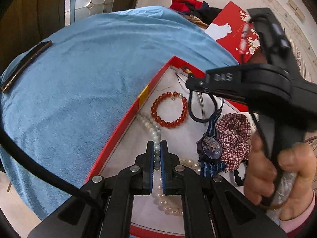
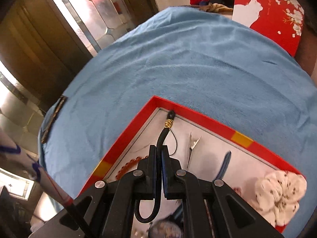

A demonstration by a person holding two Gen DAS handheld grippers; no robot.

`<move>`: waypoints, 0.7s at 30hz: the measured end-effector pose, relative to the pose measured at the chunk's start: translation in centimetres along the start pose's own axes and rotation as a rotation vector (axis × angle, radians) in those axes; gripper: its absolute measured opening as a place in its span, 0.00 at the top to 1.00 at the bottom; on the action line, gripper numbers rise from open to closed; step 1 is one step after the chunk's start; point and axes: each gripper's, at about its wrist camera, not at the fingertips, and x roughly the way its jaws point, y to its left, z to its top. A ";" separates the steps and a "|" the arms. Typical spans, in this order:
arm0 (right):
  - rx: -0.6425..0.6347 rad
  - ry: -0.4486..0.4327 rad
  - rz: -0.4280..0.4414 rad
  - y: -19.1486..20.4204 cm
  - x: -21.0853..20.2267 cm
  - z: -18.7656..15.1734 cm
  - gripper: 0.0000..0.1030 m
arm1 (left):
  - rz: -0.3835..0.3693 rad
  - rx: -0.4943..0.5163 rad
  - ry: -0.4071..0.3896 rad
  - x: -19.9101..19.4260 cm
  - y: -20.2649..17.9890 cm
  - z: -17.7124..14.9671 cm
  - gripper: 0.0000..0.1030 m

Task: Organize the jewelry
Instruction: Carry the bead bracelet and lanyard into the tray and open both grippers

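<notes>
The left gripper (image 1: pixel 157 154) has its jaws drawn nearly together on a strand of pale green-grey beads (image 1: pixel 156 138), which runs up from between the blue pads toward the near-left wall of the red box (image 1: pixel 126 119). The strand carries on as white pearls (image 1: pixel 168 204) below the jaws and to their right, all inside the box on its white lining. The right gripper (image 2: pixel 159 158) is clamped on a black cord (image 2: pixel 161 138); the cord rises from the jaws to a gold wrap (image 2: pixel 169 123) at the far corner of the box (image 2: pixel 198 115), and a loop of it hangs beneath the jaws. In the left view that gripper (image 1: pixel 190 79) reaches in from the right over the same corner, held by a hand (image 1: pixel 277 178). Inside the box, right of the beads, lie a red bracelet (image 1: pixel 169 109), a watch (image 1: pixel 211 147) on a striped band, and a checked scrunchie (image 1: pixel 233 136); a white scrunchie (image 2: pixel 277 194) and a metal clip (image 2: pixel 191 148) show in the right view. The watch is blurred and largely hidden there. The box rests on a blue cloth (image 1: pixel 89 79), with a dark flat object (image 1: pixel 25 63), too foreshortened to identify, near the cloth's left edge.
</notes>
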 end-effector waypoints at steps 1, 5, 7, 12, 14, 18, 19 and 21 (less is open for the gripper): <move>0.002 0.003 -0.006 -0.1 0.4 0.1 0.95 | 0.003 0.000 0.003 0.1 0.0 0.0 0.95; 0.029 0.002 -0.005 -0.6 0.6 0.3 0.93 | 0.004 -0.014 -0.006 -0.1 0.2 0.0 0.94; 0.047 -0.004 0.006 -1.0 0.0 0.3 0.86 | -0.006 -0.025 -0.007 -0.2 0.3 0.0 0.92; 0.054 -0.040 0.011 -1.3 -2.2 0.2 0.67 | -0.010 -0.023 -0.033 -0.7 0.2 0.0 0.74; 0.055 -0.054 0.010 -1.3 -3.1 0.1 0.67 | -0.017 -0.022 -0.053 -1.2 0.1 0.0 0.70; 0.054 -0.082 0.004 -1.7 -5.4 -0.6 0.67 | 0.000 0.008 -0.087 -1.8 -0.6 -0.1 0.62; 0.050 -0.091 -0.003 -1.8 -6.1 -1.0 0.67 | 0.010 0.018 -0.093 -2.0 -0.9 -0.2 0.60; 0.036 -0.106 -0.022 -2.2 -7.6 -2.1 0.66 | 0.022 0.035 -0.105 -2.3 -1.3 -0.4 0.55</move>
